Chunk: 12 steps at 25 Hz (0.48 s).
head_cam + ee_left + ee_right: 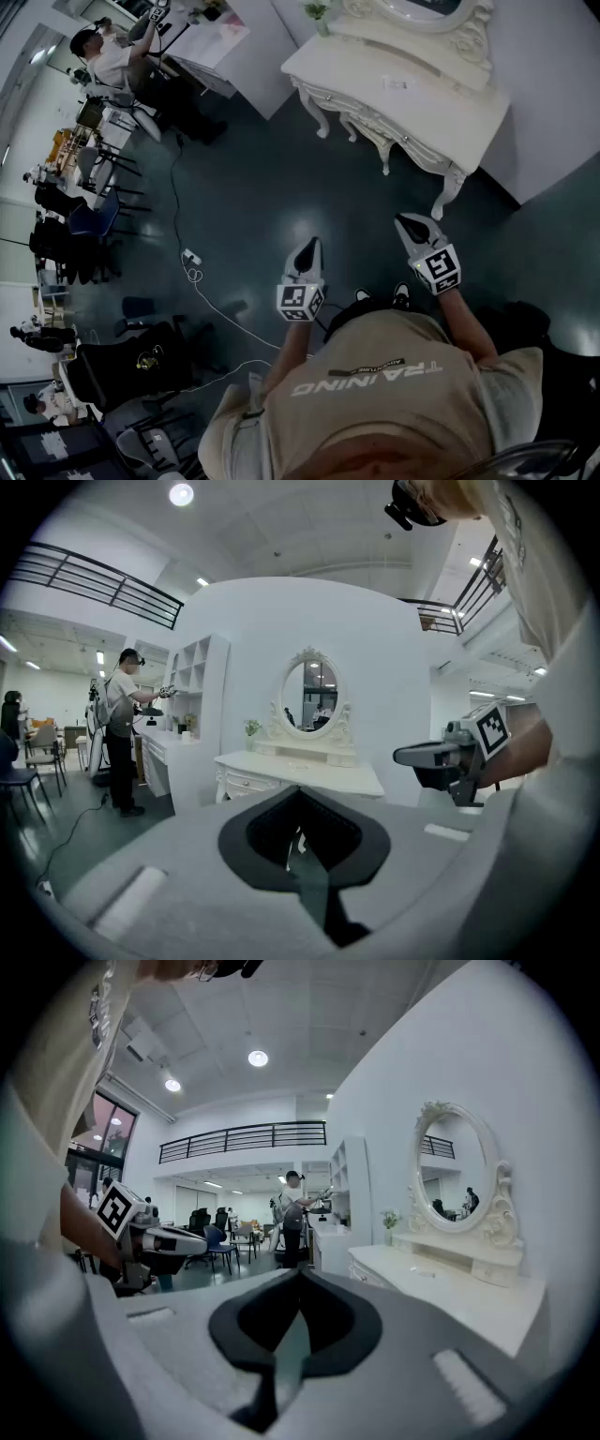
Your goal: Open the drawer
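View from above and along both tools, task not yet begun. The white dressing table [398, 86] stands against the wall, ahead of you and off to your right. Its long front edge runs diagonally in the head view, from upper left to lower right. The drawer [246, 784] sits in the carved apron below the tabletop, under the oval mirror [314, 694], and faces out over the dark floor [262, 187] towards you.

Your left gripper [307, 247] has its 2 jaws brought together with nothing between them. Your right gripper [407, 225] is closed the same way, also empty. Both point forward and slightly down, side by side, and both are well apart from the table.

Key relation: your right gripper is the nearer of the 2, lying closest to the table's right-hand leg. The drawer front lies further along the apron, ahead of both. A judgement only: you would need to close that gap and part the jaws before any pull.
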Motion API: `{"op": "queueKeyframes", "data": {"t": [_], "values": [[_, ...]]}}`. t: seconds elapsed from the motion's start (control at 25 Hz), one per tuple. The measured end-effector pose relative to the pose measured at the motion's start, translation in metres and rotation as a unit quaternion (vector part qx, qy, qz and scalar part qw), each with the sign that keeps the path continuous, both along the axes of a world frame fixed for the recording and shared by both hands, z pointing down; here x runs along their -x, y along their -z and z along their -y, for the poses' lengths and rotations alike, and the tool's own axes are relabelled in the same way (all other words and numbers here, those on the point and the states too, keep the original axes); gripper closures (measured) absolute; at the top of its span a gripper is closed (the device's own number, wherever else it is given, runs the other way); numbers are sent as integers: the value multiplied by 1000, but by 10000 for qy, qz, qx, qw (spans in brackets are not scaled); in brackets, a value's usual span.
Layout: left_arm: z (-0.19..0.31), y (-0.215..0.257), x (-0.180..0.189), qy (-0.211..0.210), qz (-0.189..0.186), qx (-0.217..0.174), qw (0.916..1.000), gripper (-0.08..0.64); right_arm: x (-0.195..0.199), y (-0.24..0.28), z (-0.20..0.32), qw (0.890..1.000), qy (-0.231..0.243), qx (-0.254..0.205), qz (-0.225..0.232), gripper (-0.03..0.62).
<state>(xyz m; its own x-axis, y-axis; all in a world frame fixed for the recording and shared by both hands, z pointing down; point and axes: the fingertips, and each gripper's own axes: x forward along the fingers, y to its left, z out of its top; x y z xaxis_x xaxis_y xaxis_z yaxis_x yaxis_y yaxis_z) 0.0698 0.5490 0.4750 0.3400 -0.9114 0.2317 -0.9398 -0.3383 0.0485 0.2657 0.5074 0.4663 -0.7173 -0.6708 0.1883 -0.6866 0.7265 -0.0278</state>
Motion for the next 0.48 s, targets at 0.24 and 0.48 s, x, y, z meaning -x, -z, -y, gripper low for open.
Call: {"op": "queueKeyframes", "data": {"t": [0.24, 0.48], "values": [[12, -2, 46, -36, -25, 60, 10000, 561, 48, 2, 19, 9998, 88, -94, -150, 589], [26, -8, 83, 0, -279, 10, 9996, 562, 88, 12, 29, 9993, 114, -108, -330, 589]]}}
